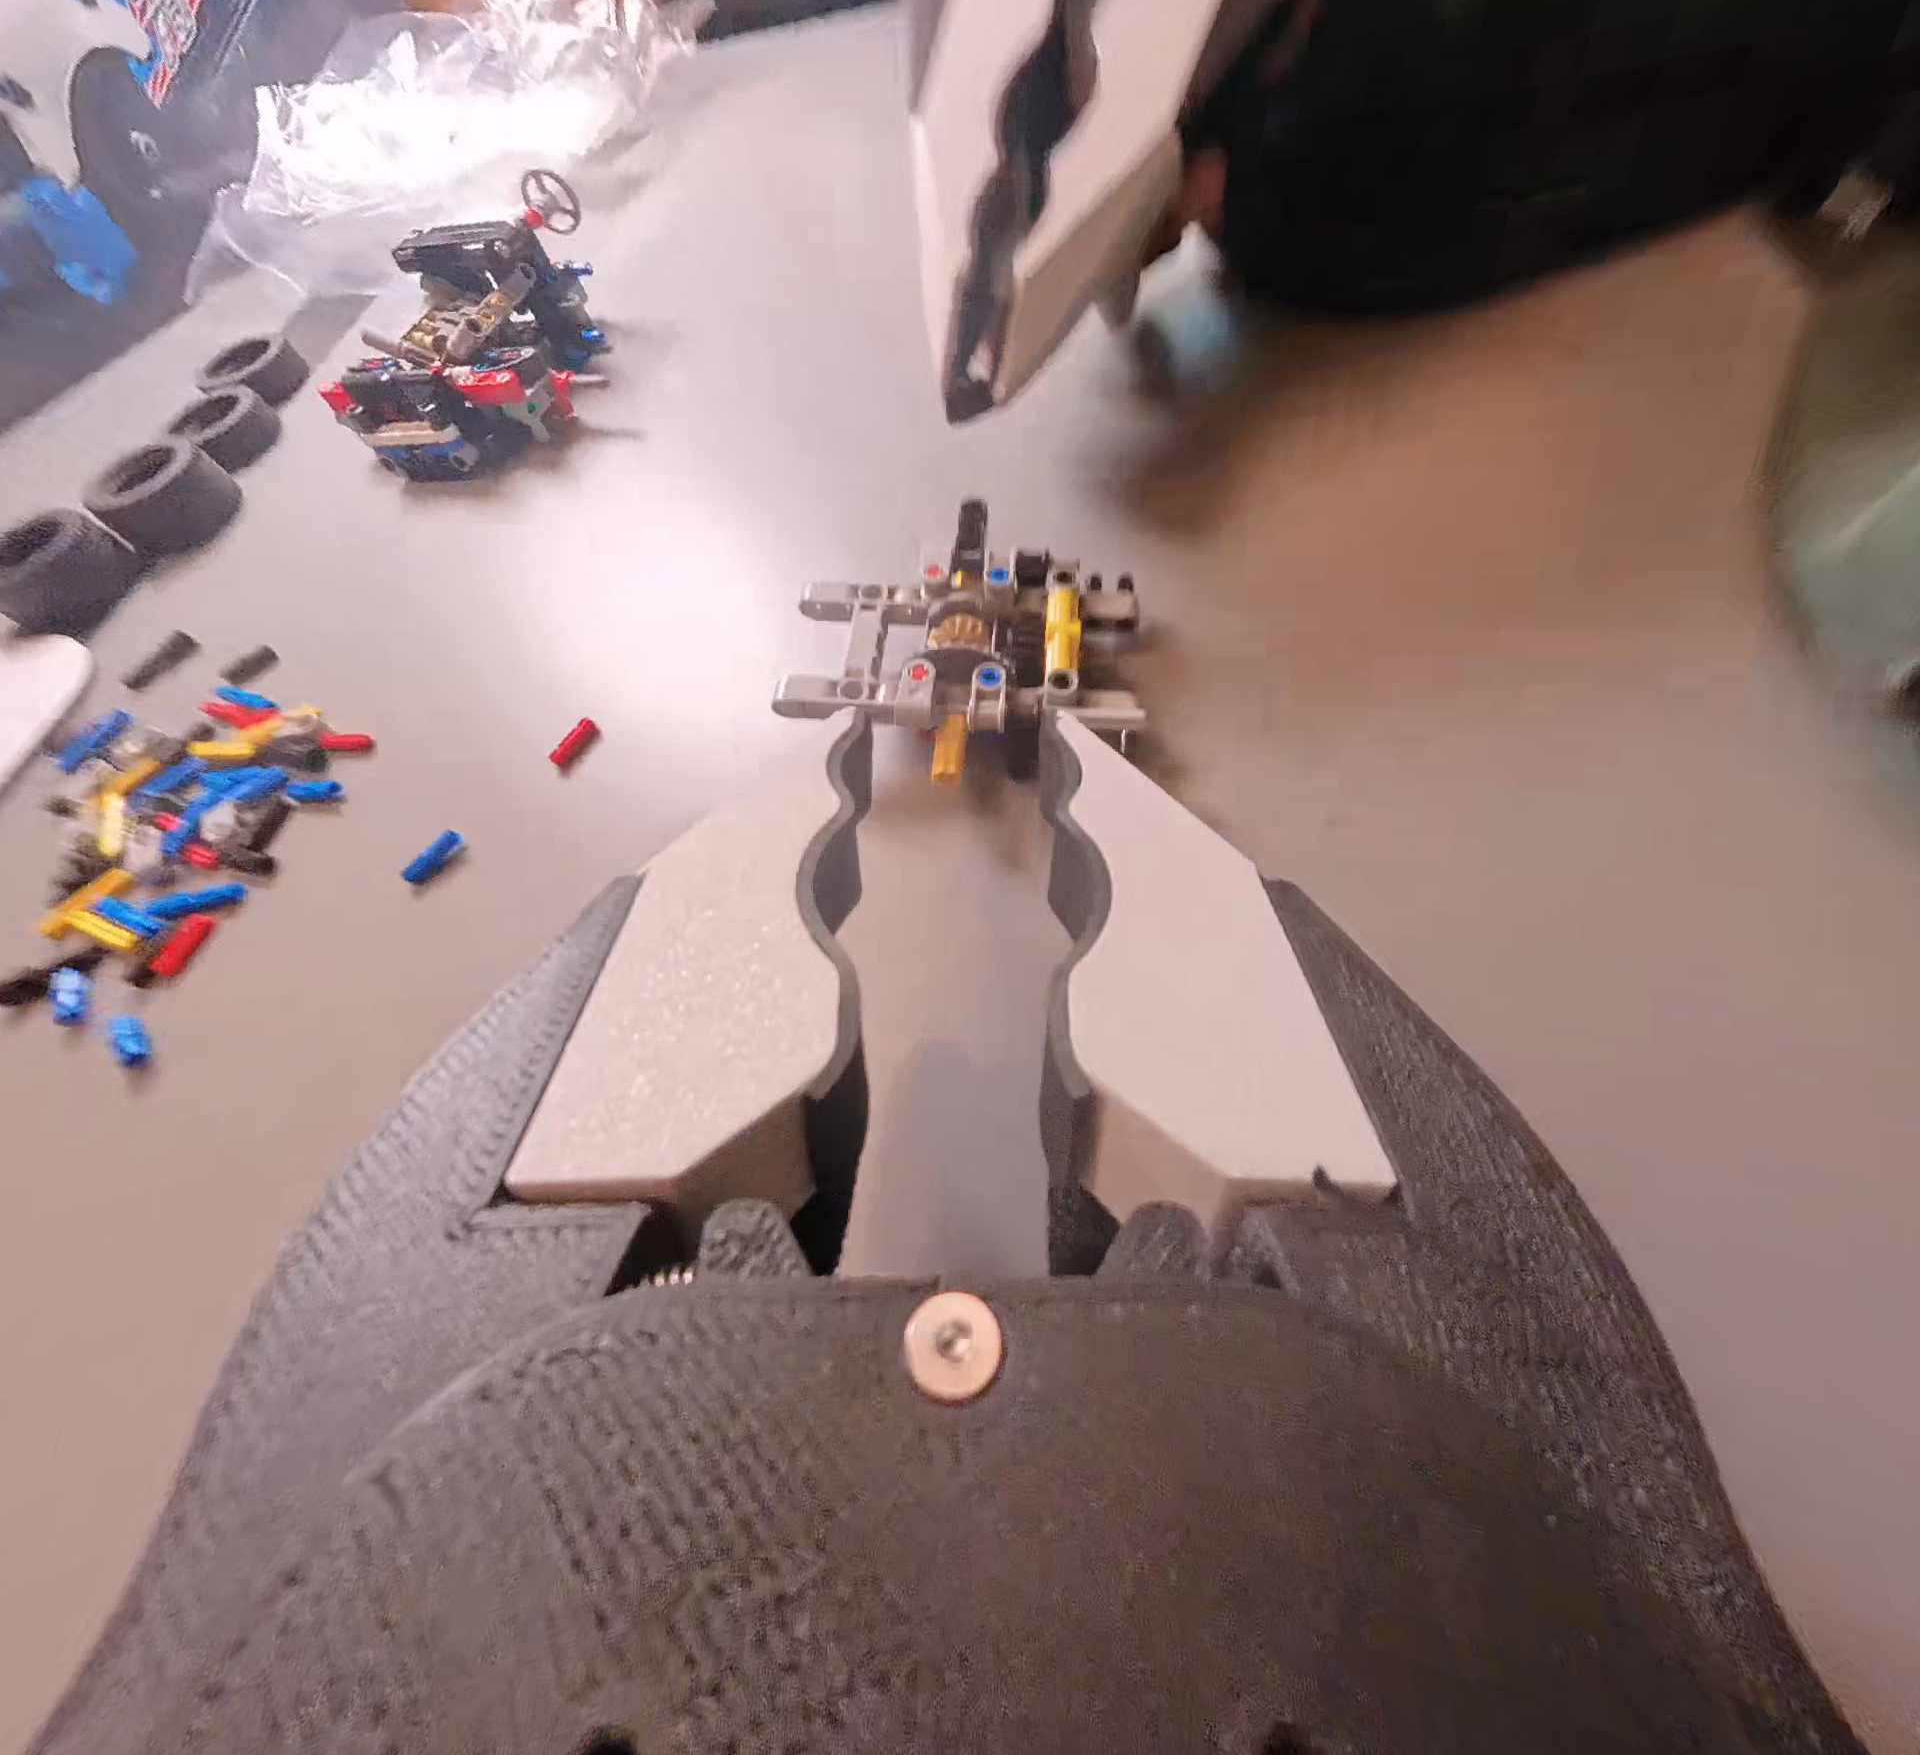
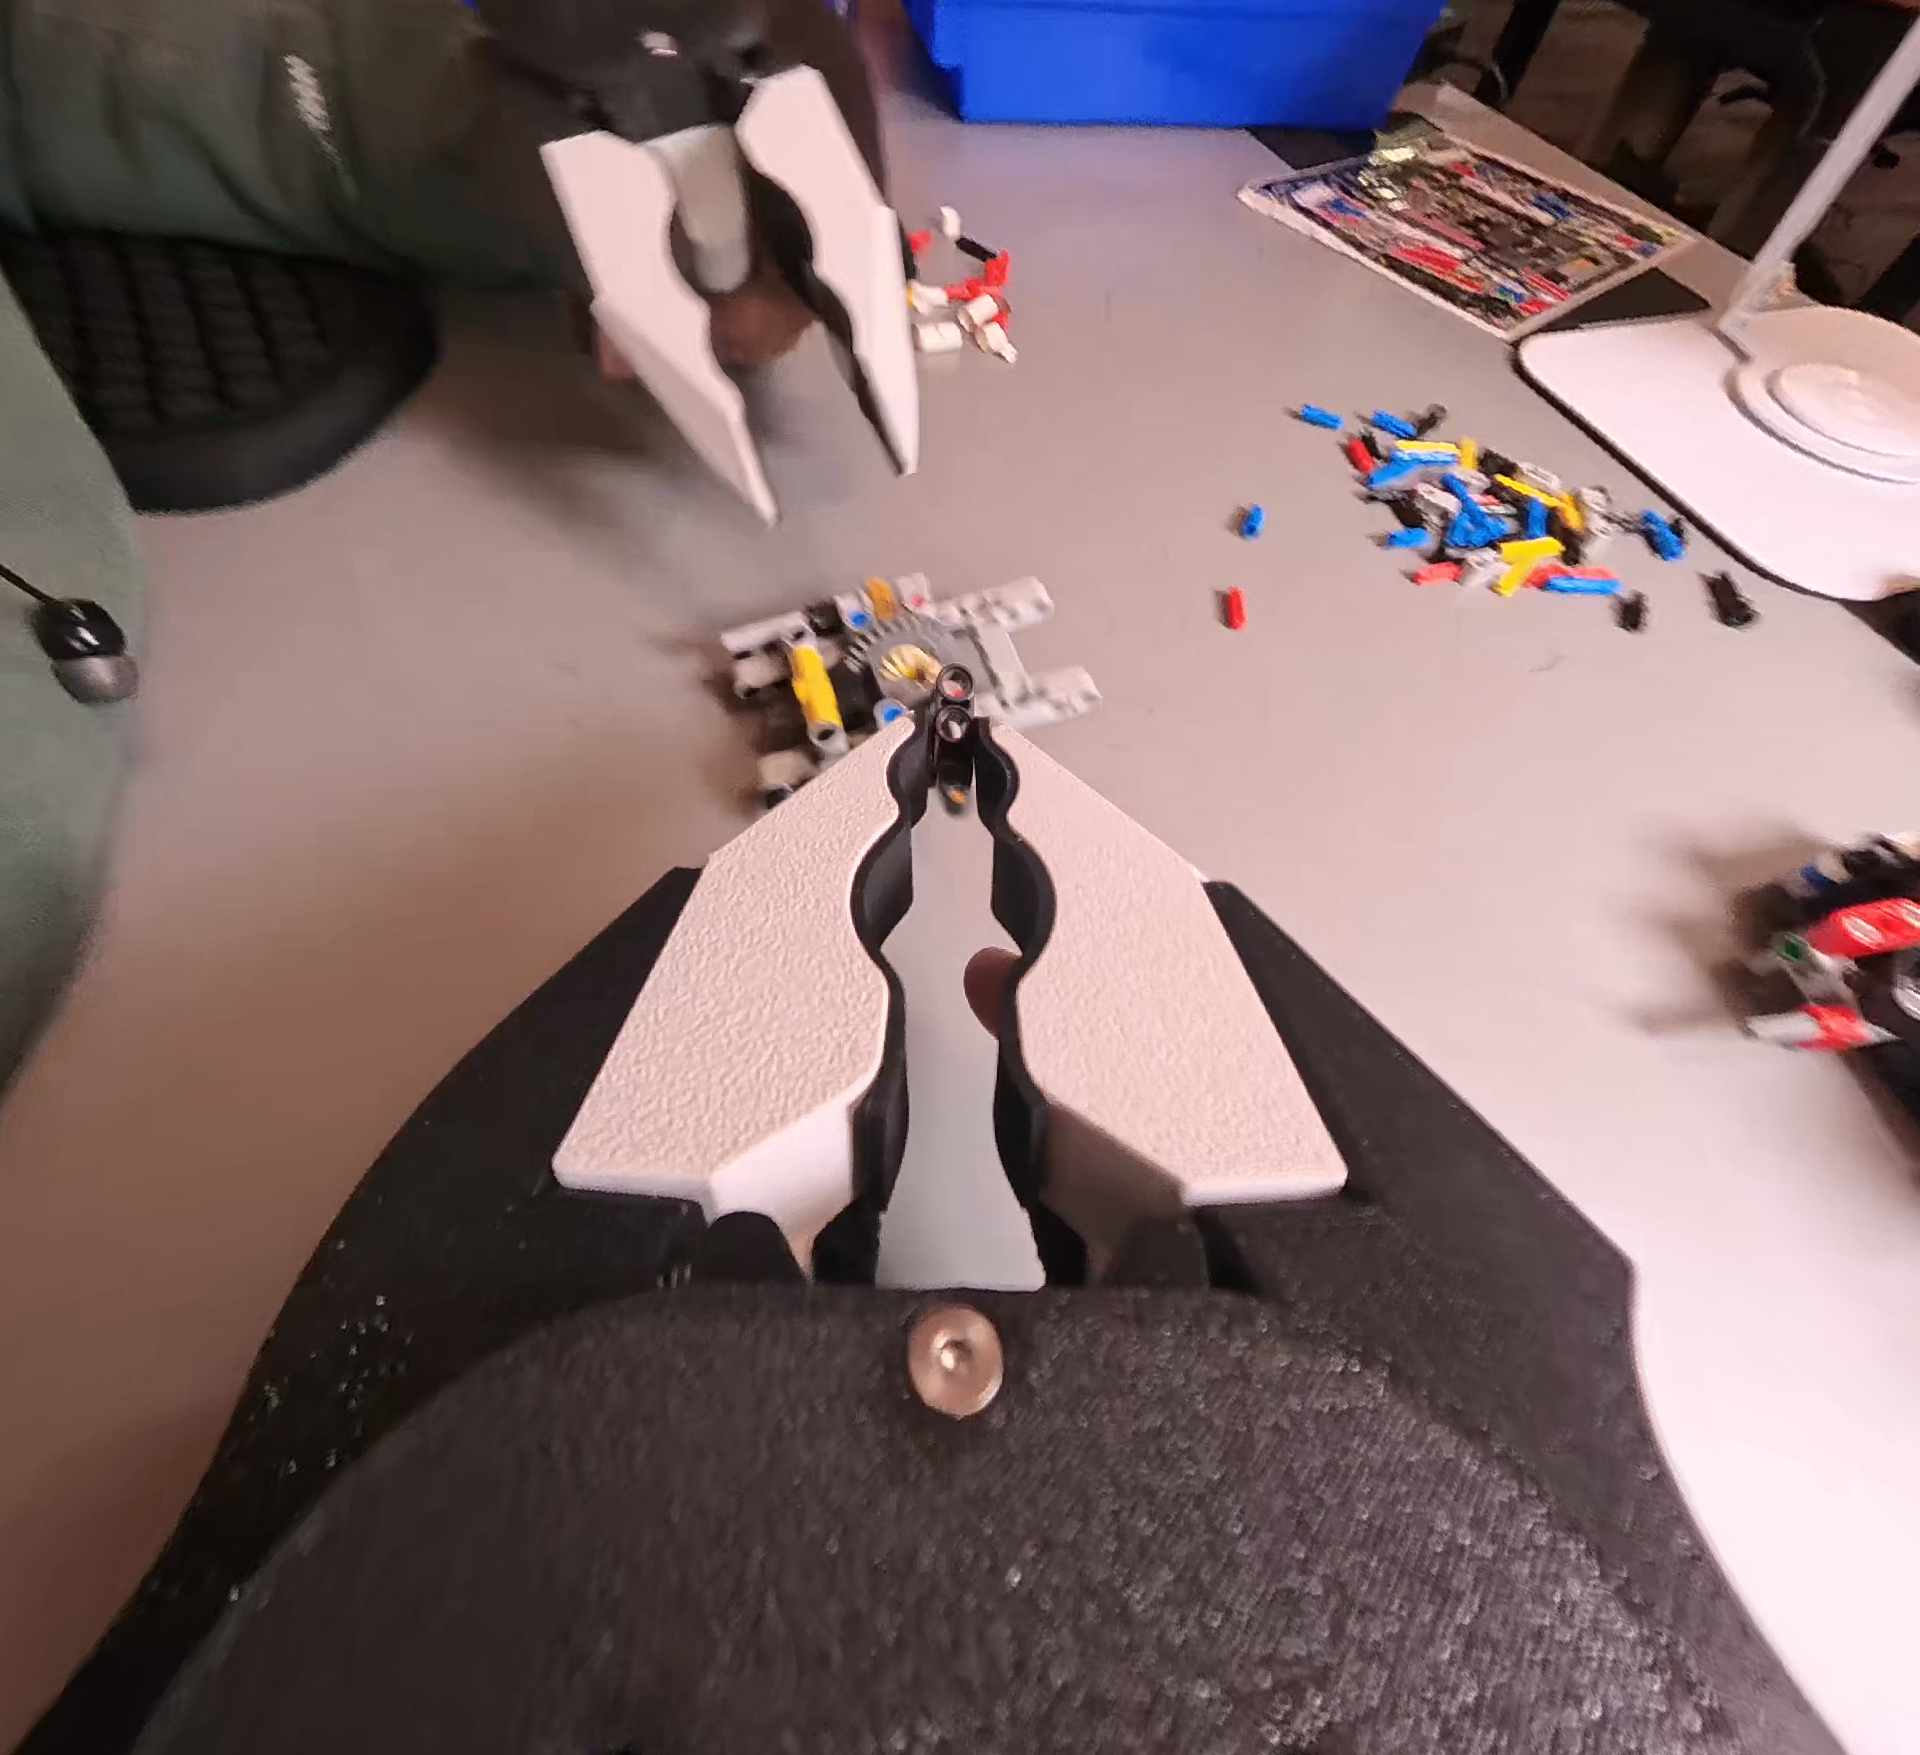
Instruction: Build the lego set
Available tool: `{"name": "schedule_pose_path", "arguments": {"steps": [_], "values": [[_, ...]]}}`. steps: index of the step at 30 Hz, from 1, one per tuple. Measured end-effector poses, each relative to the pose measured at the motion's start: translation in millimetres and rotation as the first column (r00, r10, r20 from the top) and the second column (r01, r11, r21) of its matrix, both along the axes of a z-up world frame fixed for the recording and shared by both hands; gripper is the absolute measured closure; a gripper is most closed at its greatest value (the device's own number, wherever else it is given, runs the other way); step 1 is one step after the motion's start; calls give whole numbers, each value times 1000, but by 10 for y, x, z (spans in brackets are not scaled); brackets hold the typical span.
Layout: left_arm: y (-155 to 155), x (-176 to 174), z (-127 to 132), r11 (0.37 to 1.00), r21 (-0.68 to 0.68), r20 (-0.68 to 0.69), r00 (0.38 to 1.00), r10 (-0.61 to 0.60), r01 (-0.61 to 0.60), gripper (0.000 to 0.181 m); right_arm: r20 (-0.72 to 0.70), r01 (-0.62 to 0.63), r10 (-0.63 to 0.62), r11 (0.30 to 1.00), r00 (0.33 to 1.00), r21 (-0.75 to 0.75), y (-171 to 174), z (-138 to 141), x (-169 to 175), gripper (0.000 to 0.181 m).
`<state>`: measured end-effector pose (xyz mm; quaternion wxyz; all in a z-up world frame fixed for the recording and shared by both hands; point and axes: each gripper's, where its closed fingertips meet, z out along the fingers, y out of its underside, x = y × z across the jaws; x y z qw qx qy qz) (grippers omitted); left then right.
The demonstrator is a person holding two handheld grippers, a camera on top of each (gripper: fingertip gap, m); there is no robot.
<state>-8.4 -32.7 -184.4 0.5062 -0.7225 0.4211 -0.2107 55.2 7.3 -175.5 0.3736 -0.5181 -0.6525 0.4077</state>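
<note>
Right tongs (image 2: 948,749): nearest the lens in the right wrist view; jaws nearly shut, tips pinching a small black beam (image 2: 951,729) with round holes along it.
Left tongs (image 1: 961,749): jaws standing apart, gripping nothing; tips reaching the near edge of the frame (image 1: 961,656), one on either side of its yellow axle; contact cannot be told.
Frame: grey gear assembly with a tan bevel gear and yellow parts, lying flat on the worktop (image 1: 1455,874) between the two tongs.
Other build: a black, red and blue chassis (image 1: 473,355) sitting well apart, near four loose tyres (image 1: 156,490) and a clear bag (image 1: 447,95).
Loose parts: a pile of pins (image 2: 1496,521), blue, yellow, red and black, lying beside a white lamp base (image 2: 1766,438); a booklet (image 2: 1465,230) lying farther off.
Step in hand: judged to be fitting the black beam onto the frame; the beam is hovering at the frame's edge, seating not confirmed.
Next move: judged to be calling for the left tongs closing on the frame to steady it, while the right lines the beam's holes up with a pin and presses home.
Risk: the frame sliding on the smooth worktop if pushed unbraced.
</note>
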Motion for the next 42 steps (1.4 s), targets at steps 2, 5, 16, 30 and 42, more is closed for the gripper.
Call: {"name": "schedule_pose_path", "arguments": {"steps": [2, 5, 16, 30, 42], "values": [[19, -38, 19, 996, -89, 79, 997, 21, -14, 154, -14, -19, 19, 999, 1000, -35, -78, 26, -44, 175], [38, -35, -116, 982, -187, 40, 998, 45, -37, 152, -29, -58, 56, 995, 998, -77, -219, 57, -104, 175], [-55, 230, -336, 973, -231, -113, 994, -7, -19, 175, 96, -123, 125, 992, 987, -32, -357, -112, -51, 175], [72, 176, -264, 989, -147, -118, 992, -33, 16, 144, 201, -147, 143, 989, 969, 7, -281, -129, 294, 175], [9, 236, -427, 975, -123, -296, 945, 141, -185, 173, 100, -111, 117, 992, 988, -66, -289, 21, 181, 175]]}}
